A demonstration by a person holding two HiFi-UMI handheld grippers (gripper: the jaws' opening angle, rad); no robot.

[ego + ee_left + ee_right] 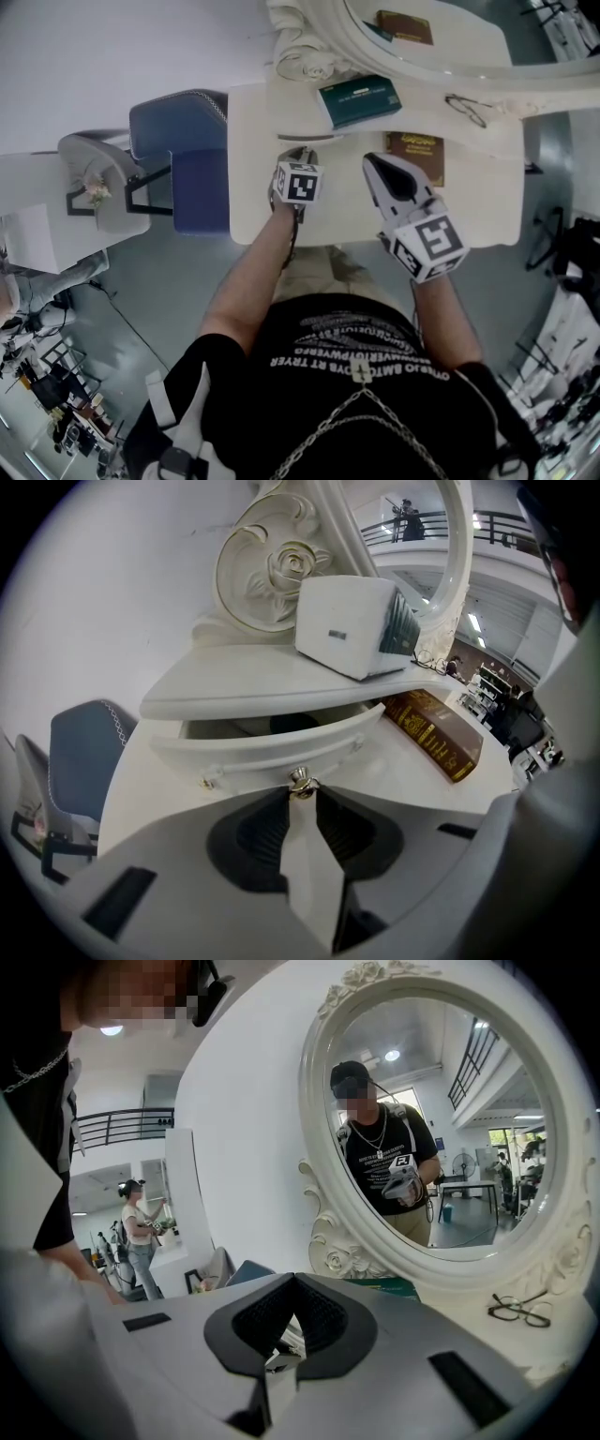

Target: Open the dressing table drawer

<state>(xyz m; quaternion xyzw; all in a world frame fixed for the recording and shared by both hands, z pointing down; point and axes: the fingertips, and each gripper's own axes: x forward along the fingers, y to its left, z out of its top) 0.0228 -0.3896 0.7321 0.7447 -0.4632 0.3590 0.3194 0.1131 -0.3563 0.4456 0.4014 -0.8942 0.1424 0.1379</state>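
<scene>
Pull step in hand: left gripper (301, 795) pinches brass knob (300, 779) at frame centre. Drawer (253, 747) partly out (dark gap above its front). Right gripper (293, 1288) closed, empty, over tabletop. Next: firm grip, straight pull toward person.

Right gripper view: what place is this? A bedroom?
Probably not: more likely a big studio or workshop hall. A white dressing table with an oval mirror stands there, but so do a balcony railing and another person.

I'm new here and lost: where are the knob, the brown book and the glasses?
knob (299, 779), left gripper view, its metal head.
brown book (429, 740), left gripper view, its spine.
glasses (519, 1311), right gripper view, the bridge.
</scene>
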